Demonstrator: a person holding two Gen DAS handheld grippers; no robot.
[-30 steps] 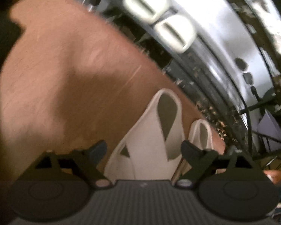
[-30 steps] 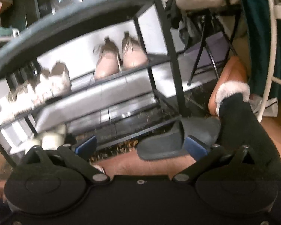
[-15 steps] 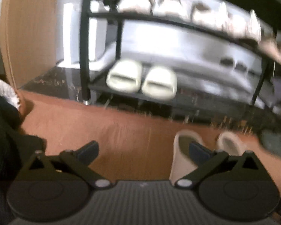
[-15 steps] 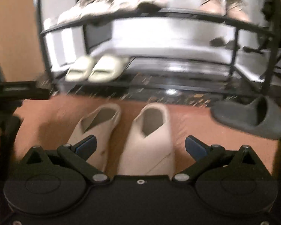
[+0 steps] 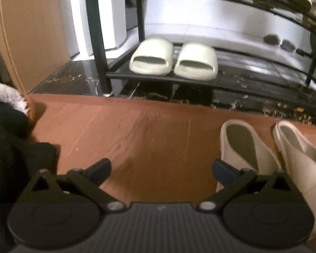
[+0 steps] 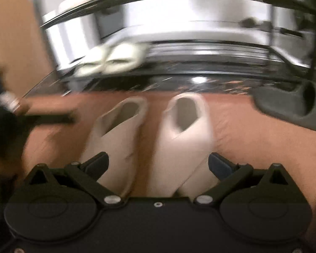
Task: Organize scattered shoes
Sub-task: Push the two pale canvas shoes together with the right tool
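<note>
Slippers are what the task turns on: a beige pair lies on the brown floor [image 5: 137,139] in front of a black shoe rack [image 5: 99,42], toes toward the rack. In the left wrist view the left slipper [image 5: 244,145] and the right slipper [image 5: 299,158] sit side by side at the right of the frame, near each other but apart. The left gripper [image 5: 161,168] hangs over bare floor with its jaws spread wide and nothing between them; its right finger shows just in front of the nearer slipper, and whether they touch cannot be told. On the rack's lowest shelf a pair of pale cream slides [image 5: 172,60] rests side by side, almost touching, openings facing outward. At the far left edge are a brown fur-lined slipper [image 5: 21,105] and a dark-clad leg [image 5: 8,158]. The right wrist view is blurred. There the right gripper [image 6: 158,165] is also spread wide and empty, poised low above the heel ends of the two beige slippers [image 6: 120,130], which lie between and just beyond its fingers. A dark grey slide [image 6: 292,105] lies on the floor to the right, well apart from the beige pair and close to the foot of the rack.
</note>
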